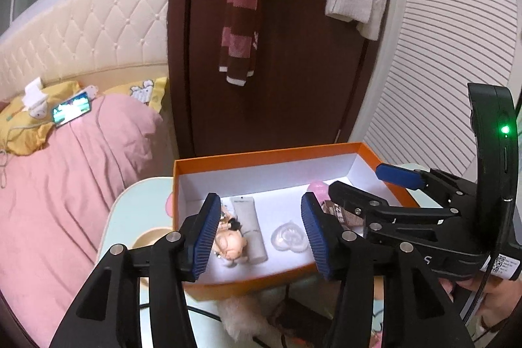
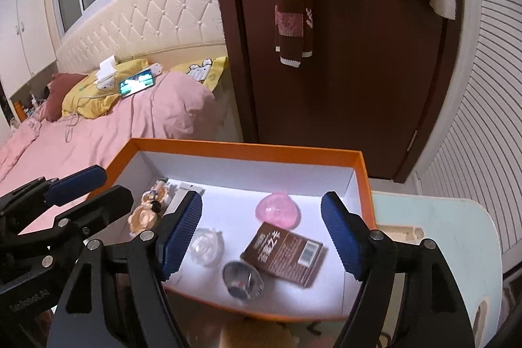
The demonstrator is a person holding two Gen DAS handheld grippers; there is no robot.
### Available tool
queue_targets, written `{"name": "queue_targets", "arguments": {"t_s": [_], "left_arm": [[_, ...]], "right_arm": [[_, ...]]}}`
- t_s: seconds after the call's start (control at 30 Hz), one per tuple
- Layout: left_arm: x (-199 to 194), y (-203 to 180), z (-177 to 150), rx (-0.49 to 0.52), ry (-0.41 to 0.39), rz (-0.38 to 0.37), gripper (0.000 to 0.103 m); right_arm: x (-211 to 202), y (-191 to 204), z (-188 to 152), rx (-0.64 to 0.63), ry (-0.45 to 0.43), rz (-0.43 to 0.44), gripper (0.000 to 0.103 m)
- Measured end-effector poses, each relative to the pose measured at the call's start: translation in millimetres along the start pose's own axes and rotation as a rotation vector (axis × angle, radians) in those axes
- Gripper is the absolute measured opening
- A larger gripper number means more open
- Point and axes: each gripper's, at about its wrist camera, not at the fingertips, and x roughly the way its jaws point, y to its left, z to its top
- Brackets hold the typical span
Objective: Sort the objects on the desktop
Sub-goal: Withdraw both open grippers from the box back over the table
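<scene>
An orange box [image 1: 261,157] [image 2: 248,149] with a white inside stands on a pale blue table [image 1: 130,201]. In it lie a small figurine [image 1: 230,240] [image 2: 150,207], a grey tube [image 1: 249,227], a clear heart-shaped piece [image 1: 288,238] [image 2: 207,245], a pink heart-shaped piece [image 2: 277,211], a brown card pack [image 2: 287,253] and a silvery round object [image 2: 243,279]. My left gripper [image 1: 261,237] hangs open over the box's near left part, with nothing between its pads. My right gripper [image 2: 261,234] stands open above the card pack and touches nothing.
A bed with a pink cover [image 1: 65,185] lies left of the table, with a lit phone [image 1: 71,111] on it. A dark door [image 1: 277,70] with hanging clothes stands behind the box. A fluffy item [image 1: 241,315] and a cable lie in front of the box.
</scene>
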Motion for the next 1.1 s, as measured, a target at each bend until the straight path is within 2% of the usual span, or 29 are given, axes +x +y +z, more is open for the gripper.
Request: {"name": "queue_targets", "arguments": {"t_s": [0.2,0.37,0.47,0.57,0.77,0.87,0.97,1.07,1.1], "left_arm": [[-34.4,-0.1,-12.5,0.006,-0.002,-0.003,0.061],[-64.1,2.7,-33.8,0.021,0.015,0.008,0.062],[-78.8,3.7,-49.8,0.039,0.038,0.026,0.063],[-87.5,6.3,-67.3,0.026,0.075,0.040,0.071],[-73.5,1.8,-102.7,-0.029,0.137,0.051,0.072],[-57.5,-4.7,-117.1,-0.030,0.174,0.053,0.072],[-42.8,-11.6,-126.6,-0.005,0.207,0.089,0.072],[-35.6,-18.5,-129.7,0.039,0.217,0.125,0.081],[-34.3,-17.5,-130.2,0.032,0.217,0.130,0.091]], "right_arm": [[-28.0,1.3,-10.7,0.002,-0.010,-0.004,0.076],[-57.8,-3.3,-32.6,0.030,-0.005,-0.009,0.076],[-71.8,-7.7,-50.1,0.045,0.016,-0.012,0.076],[-81.2,-10.0,-70.9,0.044,0.058,-0.022,0.076],[-84.3,-11.1,-120.2,0.046,0.174,-0.053,0.076],[-84.7,-8.6,-130.8,0.029,0.205,-0.063,0.076],[-84.2,-7.4,-134.9,0.013,0.219,-0.069,0.076],[-83.1,-6.5,-137.0,-0.001,0.229,-0.074,0.077],[-82.6,-6.1,-137.7,-0.005,0.231,-0.075,0.079]]}}
